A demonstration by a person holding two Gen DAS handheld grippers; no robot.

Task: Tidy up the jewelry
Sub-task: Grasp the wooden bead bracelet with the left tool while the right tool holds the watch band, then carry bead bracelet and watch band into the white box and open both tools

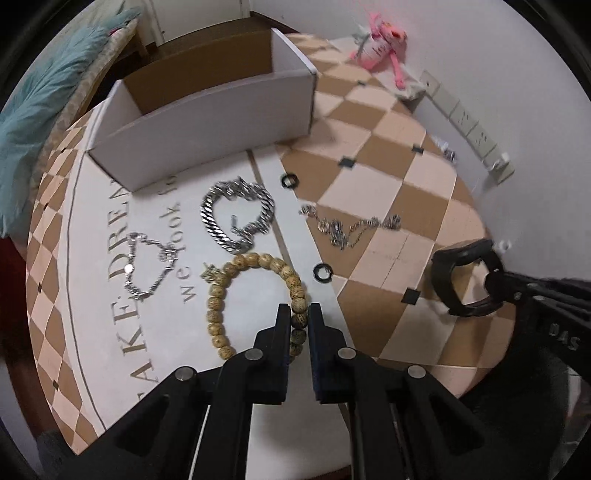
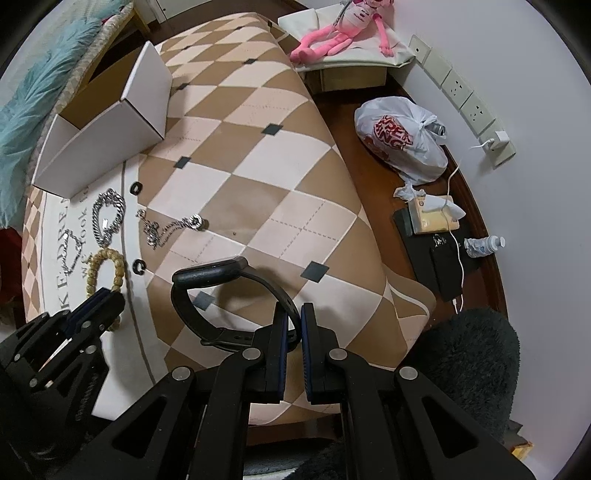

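My left gripper (image 1: pixel 299 314) is shut on the wooden bead bracelet (image 1: pixel 251 291), which lies on the white part of the mat. My right gripper (image 2: pixel 294 321) is shut on the strap of a black watch (image 2: pixel 218 284) and holds it over the checkered mat; the watch also shows in the left wrist view (image 1: pixel 465 277). A thick silver chain bracelet (image 1: pixel 238 214), a thin silver bracelet (image 1: pixel 147 262) and a silver charm chain (image 1: pixel 347 225) lie ahead. An open white cardboard box (image 1: pixel 207 122) stands behind them.
Two black rings (image 1: pixel 289 180) (image 1: pixel 322 272) lie on the mat (image 2: pixel 280 177). Right of the mat are a plastic bag (image 2: pixel 402 136), a tissue pack (image 2: pixel 432 218), a bottle (image 2: pixel 484 245) and a pink plush toy (image 2: pixel 343 29). A teal fluffy cushion (image 1: pixel 40 103) is at left.
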